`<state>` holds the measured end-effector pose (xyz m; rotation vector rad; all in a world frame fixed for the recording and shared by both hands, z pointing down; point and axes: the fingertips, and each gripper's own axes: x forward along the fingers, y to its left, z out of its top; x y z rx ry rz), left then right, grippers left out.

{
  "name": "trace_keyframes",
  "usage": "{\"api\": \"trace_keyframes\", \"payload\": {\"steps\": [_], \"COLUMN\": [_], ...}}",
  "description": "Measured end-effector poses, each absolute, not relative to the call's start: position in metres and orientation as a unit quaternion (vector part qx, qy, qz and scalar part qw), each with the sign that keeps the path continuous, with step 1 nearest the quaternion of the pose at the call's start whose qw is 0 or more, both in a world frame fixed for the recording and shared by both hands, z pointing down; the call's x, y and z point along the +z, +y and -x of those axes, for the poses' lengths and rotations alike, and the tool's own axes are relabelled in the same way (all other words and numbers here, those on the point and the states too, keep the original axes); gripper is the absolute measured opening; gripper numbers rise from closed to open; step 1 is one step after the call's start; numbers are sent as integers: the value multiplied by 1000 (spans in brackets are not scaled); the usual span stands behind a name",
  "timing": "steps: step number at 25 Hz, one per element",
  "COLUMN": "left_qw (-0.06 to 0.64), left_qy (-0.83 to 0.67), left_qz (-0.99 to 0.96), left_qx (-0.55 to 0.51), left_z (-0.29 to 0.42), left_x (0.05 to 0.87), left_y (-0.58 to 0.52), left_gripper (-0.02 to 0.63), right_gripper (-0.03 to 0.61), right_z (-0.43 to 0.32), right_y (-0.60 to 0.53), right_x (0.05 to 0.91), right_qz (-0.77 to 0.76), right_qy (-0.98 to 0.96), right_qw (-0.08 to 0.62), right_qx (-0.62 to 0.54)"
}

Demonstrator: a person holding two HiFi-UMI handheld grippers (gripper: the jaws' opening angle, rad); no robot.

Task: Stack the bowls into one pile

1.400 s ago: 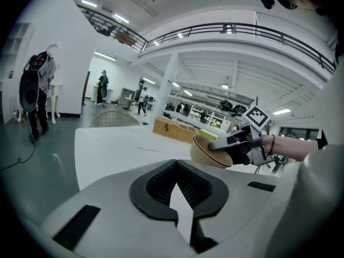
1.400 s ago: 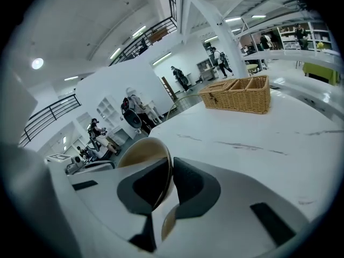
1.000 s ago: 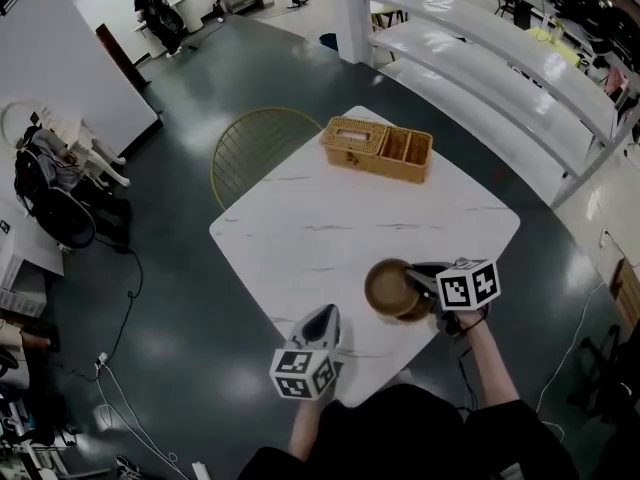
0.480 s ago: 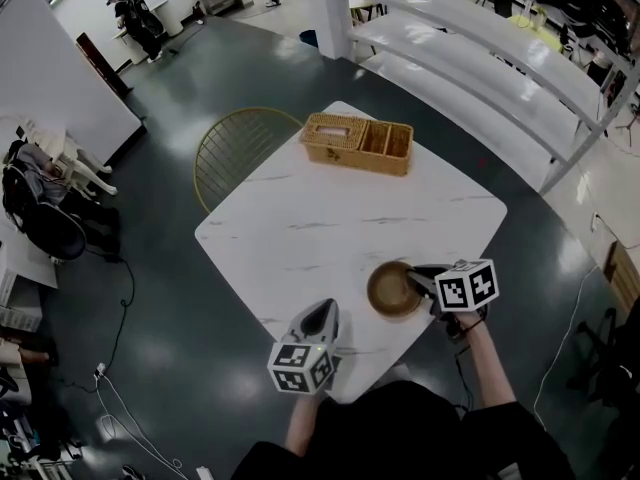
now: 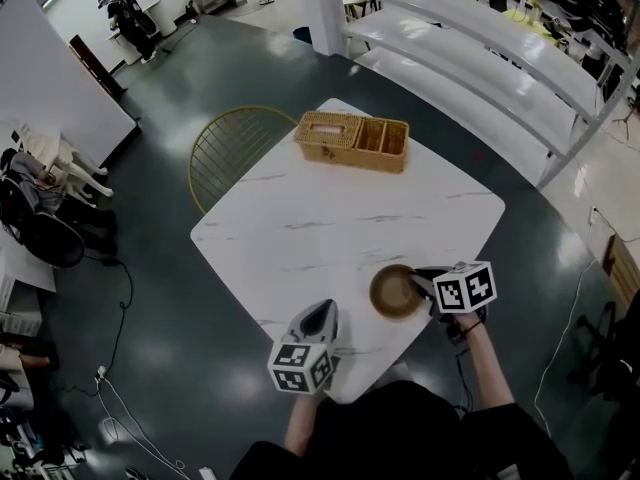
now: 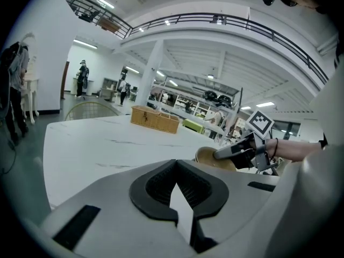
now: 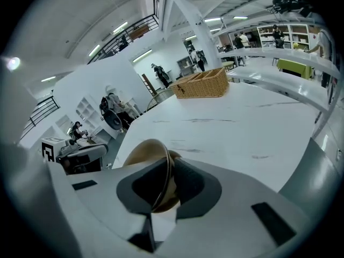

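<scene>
A brown bowl (image 5: 393, 293) is over the near right part of the white marble table (image 5: 330, 218). My right gripper (image 5: 417, 279) is shut on its right rim. In the right gripper view the thin rim (image 7: 164, 165) stands upright between the jaws, and the bowl (image 7: 145, 152) is tilted. A second edge shows close behind it; I cannot tell whether another bowl is nested there. My left gripper (image 5: 321, 313) is shut and empty near the table's front edge, to the left of the bowl. In the left gripper view the bowl (image 6: 210, 157) and the right gripper (image 6: 232, 152) lie ahead to the right.
A wicker basket (image 5: 352, 140) with compartments stands at the far side of the table. A yellow wire chair (image 5: 232, 153) is at the table's far left. White shelving (image 5: 480, 28) runs along the right, and the dark floor surrounds the table.
My right gripper has sunk a little and drawn toward the near right with the bowl still in it. The left gripper has barely shifted. The head view has moved.
</scene>
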<state>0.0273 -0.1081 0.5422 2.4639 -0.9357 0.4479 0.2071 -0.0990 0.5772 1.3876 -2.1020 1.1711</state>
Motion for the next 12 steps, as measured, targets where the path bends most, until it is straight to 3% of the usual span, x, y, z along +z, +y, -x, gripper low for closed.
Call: {"api": "trace_keyframes", "payload": {"steps": [12], "left_qw": [234], "left_qy": [-330], "left_qz": [-898], "left_qx": [174], "left_z": [-31], "left_x": [551], "left_y": [-107], "left_gripper": [14], "right_gripper": [34], "right_z": [-209], "right_y": [-97], "right_x": [594], "right_qz": [-510], "right_qy": [-729], "right_qw": [207], "right_qx": [407]}}
